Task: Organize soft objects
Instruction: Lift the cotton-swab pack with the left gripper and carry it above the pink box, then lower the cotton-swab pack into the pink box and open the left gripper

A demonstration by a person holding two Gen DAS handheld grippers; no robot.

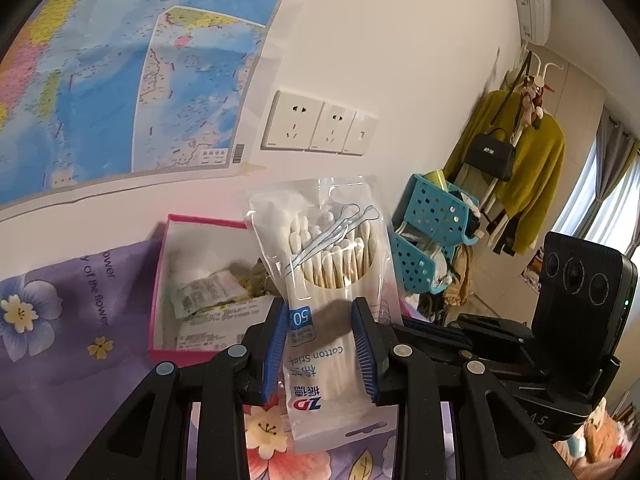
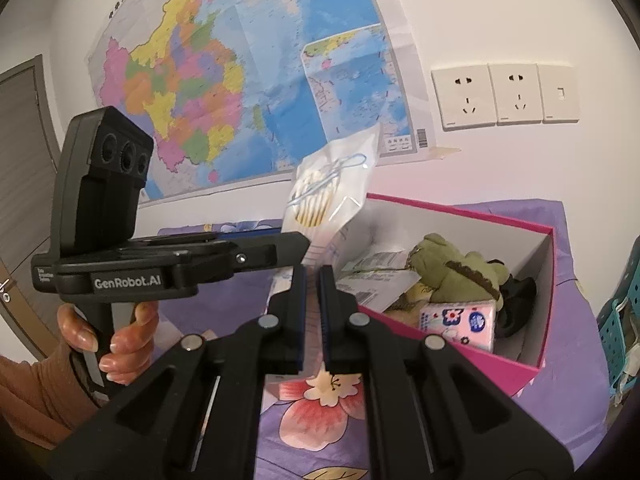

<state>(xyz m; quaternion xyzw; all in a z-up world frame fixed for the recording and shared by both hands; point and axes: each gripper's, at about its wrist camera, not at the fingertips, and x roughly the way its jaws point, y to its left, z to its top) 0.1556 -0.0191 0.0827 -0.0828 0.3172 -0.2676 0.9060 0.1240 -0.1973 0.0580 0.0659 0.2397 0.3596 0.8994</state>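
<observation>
A clear bag of cotton swabs stands upright between the blue pads of my left gripper, which is shut on its lower half. The bag hangs above the near left corner of a pink box. In the right wrist view the same bag sticks up from the left gripper over the box. Inside the box lie a green plush toy, a floral tissue pack, a black item and paper packets. My right gripper is shut and holds nothing.
A purple floral cloth covers the surface under the box. A blue perforated basket stands to the right. A wall with a map and sockets is behind. A hand grips the left gripper's handle.
</observation>
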